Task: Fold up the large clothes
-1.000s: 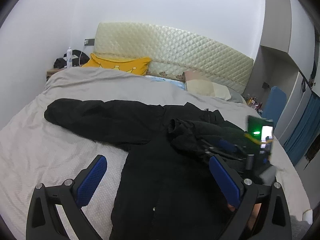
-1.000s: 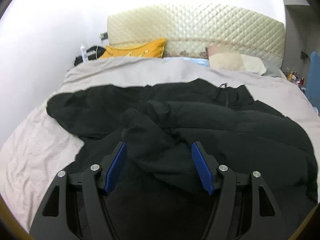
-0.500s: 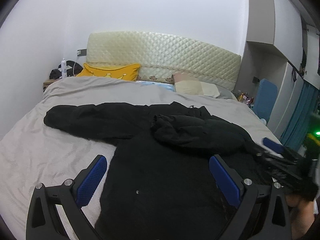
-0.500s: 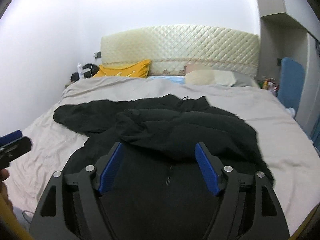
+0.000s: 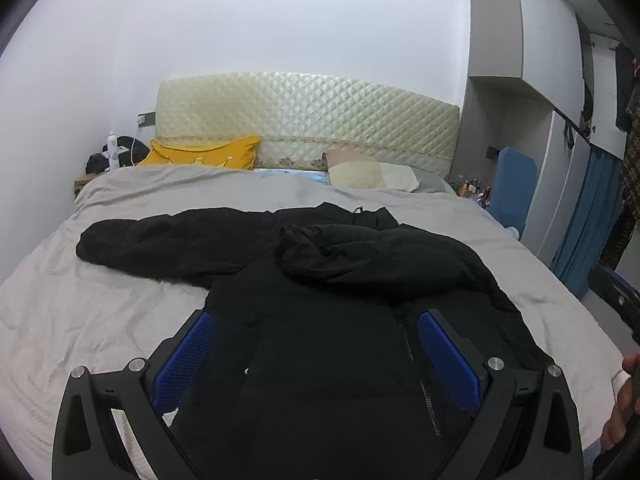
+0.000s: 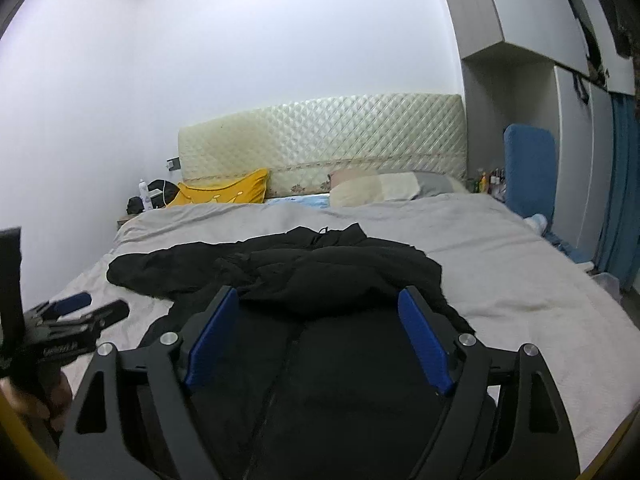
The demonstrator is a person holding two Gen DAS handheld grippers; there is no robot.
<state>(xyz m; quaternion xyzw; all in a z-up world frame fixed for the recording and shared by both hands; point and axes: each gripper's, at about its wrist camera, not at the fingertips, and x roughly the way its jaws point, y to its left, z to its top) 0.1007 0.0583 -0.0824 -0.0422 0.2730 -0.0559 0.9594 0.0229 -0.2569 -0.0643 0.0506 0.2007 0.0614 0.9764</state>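
A black jacket (image 5: 320, 344) lies spread on the grey bed (image 5: 80, 320), zip side up, its body running from the near edge toward the quilted headboard (image 5: 308, 120), collar end farthest from the cameras. The zipper (image 6: 276, 384) follows that same long axis down the middle. One sleeve (image 5: 160, 244) stretches out flat to the left, across the body's line and toward the bed's left edge. The other sleeve (image 5: 360, 256) is folded inward and lies bunched across the chest, its cuff near the middle of the jacket. The left gripper (image 5: 316, 364) hovers above the lower part of the jacket with its blue fingers (image 5: 184, 364) wide apart and nothing between them. The right gripper (image 6: 320, 344) likewise sits above the jacket's lower front; its jaws have just been opening and now stand wide, with no cloth pinched between the fingers (image 6: 426, 344). A yellow pillow (image 5: 204, 154) and a pale pillow (image 5: 372, 174) rest at the head of the bed, well apart from the jacket.
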